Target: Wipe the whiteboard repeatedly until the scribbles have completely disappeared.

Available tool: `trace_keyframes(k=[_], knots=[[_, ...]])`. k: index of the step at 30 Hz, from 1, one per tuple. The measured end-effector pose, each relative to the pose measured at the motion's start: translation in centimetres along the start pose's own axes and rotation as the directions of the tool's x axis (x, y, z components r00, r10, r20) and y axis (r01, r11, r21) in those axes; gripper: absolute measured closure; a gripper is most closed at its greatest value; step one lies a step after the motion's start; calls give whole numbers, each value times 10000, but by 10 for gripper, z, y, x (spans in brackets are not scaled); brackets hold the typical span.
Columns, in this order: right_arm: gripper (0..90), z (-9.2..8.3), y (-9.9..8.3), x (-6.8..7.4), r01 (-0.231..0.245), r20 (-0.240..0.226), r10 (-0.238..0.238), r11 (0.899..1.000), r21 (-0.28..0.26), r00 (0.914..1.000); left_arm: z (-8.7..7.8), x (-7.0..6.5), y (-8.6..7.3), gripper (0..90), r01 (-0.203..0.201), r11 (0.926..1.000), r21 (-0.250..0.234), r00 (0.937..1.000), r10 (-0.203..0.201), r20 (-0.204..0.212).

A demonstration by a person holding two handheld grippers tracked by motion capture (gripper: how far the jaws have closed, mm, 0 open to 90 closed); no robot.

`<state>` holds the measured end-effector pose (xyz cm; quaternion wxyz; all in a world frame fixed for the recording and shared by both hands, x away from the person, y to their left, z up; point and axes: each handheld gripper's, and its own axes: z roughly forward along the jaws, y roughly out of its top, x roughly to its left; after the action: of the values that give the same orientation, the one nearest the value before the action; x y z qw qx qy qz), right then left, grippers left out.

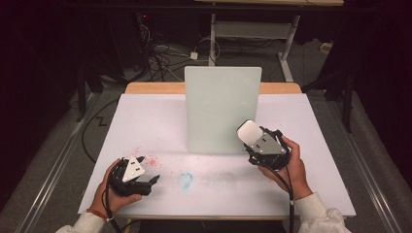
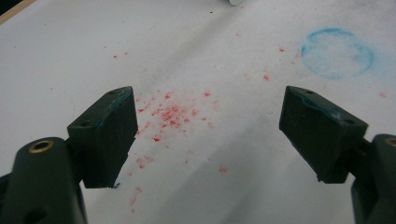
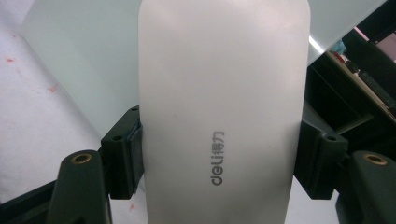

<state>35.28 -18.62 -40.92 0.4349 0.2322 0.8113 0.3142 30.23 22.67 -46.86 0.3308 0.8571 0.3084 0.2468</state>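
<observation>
A white upright board (image 1: pixel 222 109) stands at the middle of the white-covered table (image 1: pixel 145 121). Just in front of the board's lower right corner, my right gripper (image 1: pixel 253 140) is shut on a white eraser (image 1: pixel 249 131). In the right gripper view the eraser (image 3: pixel 224 93), printed "deli", is clamped across its width between both pads (image 3: pixel 128 154), with the board (image 3: pixel 79 70) behind it. My left gripper (image 1: pixel 149 170) rests at the front left, open and holding nothing. Its jaws (image 2: pixel 205 116) stand wide apart over red specks (image 2: pixel 170 114) on the sheet.
A faint blue ring mark (image 1: pixel 185 180) (image 2: pixel 337 52) lies on the sheet between the two hands, with a grey smudge (image 1: pixel 218 177) to its right. A wooden table edge (image 1: pixel 155 88) shows behind the sheet. Cables (image 1: pixel 160 53) and a desk frame (image 1: pixel 252 29) are on the floor beyond.
</observation>
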Motion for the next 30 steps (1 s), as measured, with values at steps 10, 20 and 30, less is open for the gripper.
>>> trace_keyframes(k=[10,20,30], knots=[[308,-11,2,-1,-390,-439,376,9988,-310,9983,4,0,2,189,-98,10000,19,9999,98,100],[309,-18,5,-1,-513,-1047,470,9979,-384,9934,5,0,4,189,-182,9998,-54,9998,183,103],[308,-19,6,7,-123,-1616,89,9997,-197,9868,5,0,3,189,-163,9999,22,9997,163,189]])
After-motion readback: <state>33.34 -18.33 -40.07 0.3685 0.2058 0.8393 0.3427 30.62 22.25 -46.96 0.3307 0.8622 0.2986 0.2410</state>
